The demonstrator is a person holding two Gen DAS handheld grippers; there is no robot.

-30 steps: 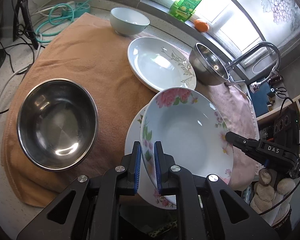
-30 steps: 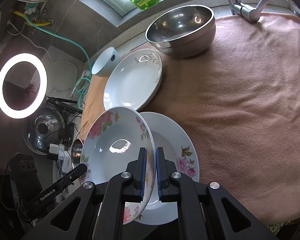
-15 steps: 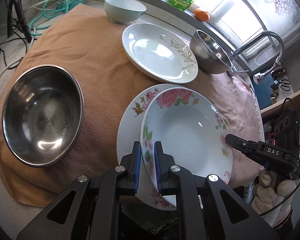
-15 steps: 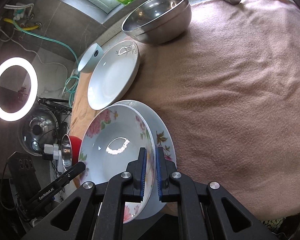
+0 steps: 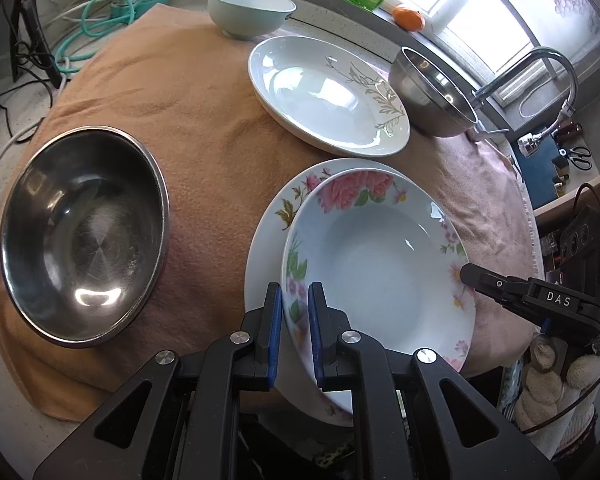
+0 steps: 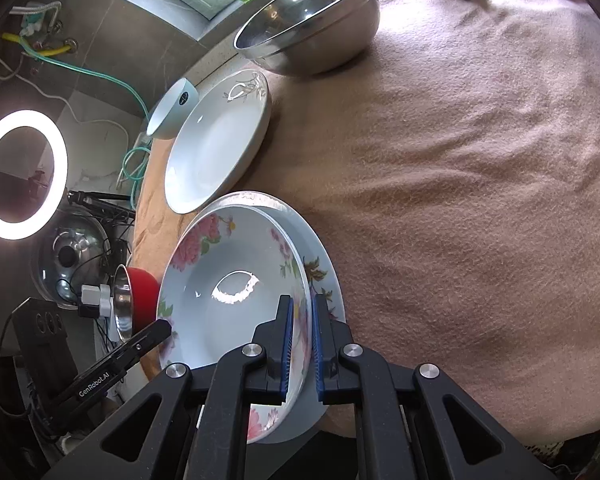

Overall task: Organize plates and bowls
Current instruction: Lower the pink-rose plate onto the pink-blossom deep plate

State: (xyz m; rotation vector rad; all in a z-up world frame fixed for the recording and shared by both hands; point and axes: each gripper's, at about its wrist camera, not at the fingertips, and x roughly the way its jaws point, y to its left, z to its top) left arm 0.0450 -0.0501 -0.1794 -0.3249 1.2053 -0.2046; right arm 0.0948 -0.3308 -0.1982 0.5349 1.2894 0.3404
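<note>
Left wrist view: left tongs [image 5: 294, 316] pinch the rose-patterned plate [image 5: 380, 264] above a matching plate [image 5: 268, 236]; large steel bowl [image 5: 80, 236] near the worktop's left edge. Right wrist view: right tongs [image 6: 300, 336] pinch the opposite rim; ring light [image 6: 22, 174] visible only here.

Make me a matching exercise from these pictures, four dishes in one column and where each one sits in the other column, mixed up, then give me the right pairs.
Column 1
1. pink-flowered deep plate
2. gold-leaf plate
3. pale ceramic bowl
4. large steel bowl

Column 2
A. alone on the cloth, on the left in the left wrist view
B. gripped at its rim by both grippers
C. at the cloth's far edge, near the teal hose
D. beside the smaller steel bowl near the faucet

Pairs: 1-B, 2-D, 3-C, 4-A
</note>
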